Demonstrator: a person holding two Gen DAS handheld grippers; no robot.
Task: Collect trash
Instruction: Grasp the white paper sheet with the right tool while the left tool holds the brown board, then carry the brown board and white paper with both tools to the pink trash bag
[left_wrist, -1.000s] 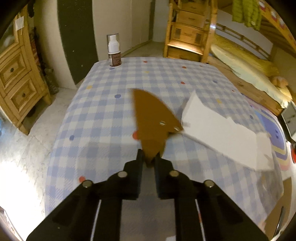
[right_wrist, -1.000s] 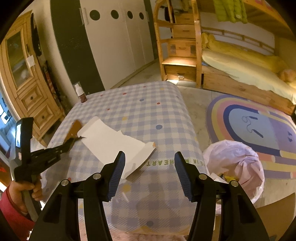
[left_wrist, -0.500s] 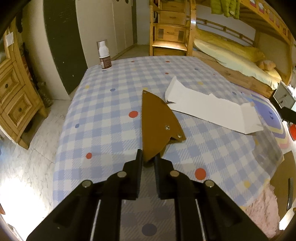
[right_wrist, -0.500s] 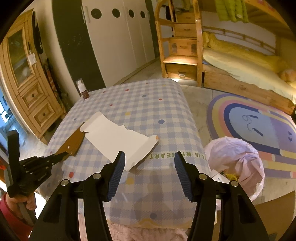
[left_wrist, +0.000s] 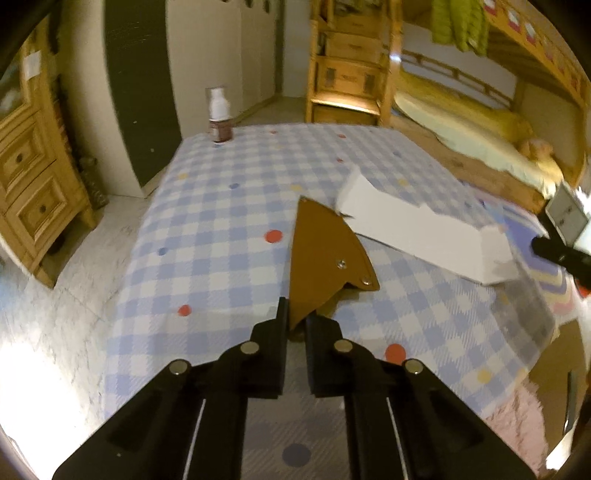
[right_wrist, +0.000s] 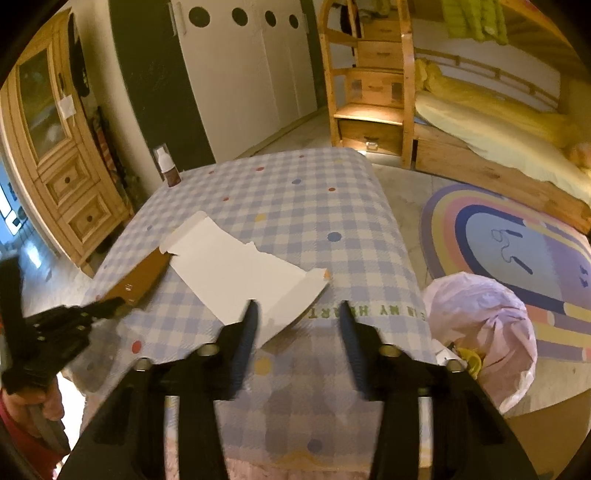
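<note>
A table (right_wrist: 314, 206) covered with a blue checked cloth is seen, with a pink trash bag (right_wrist: 484, 332) on the floor at its right side. A torn white cardboard sheet (right_wrist: 240, 280) is laid flat on the cloth. A brown cardboard piece (left_wrist: 321, 258) is pinched by its corner between the closed jaws of the left gripper (left_wrist: 295, 325), above the cloth just beside the sheet. The right gripper (right_wrist: 297, 321) is held with jaws wide, empty, over the sheet's near edge. A small bottle (left_wrist: 219, 118) is stood at the far corner.
</note>
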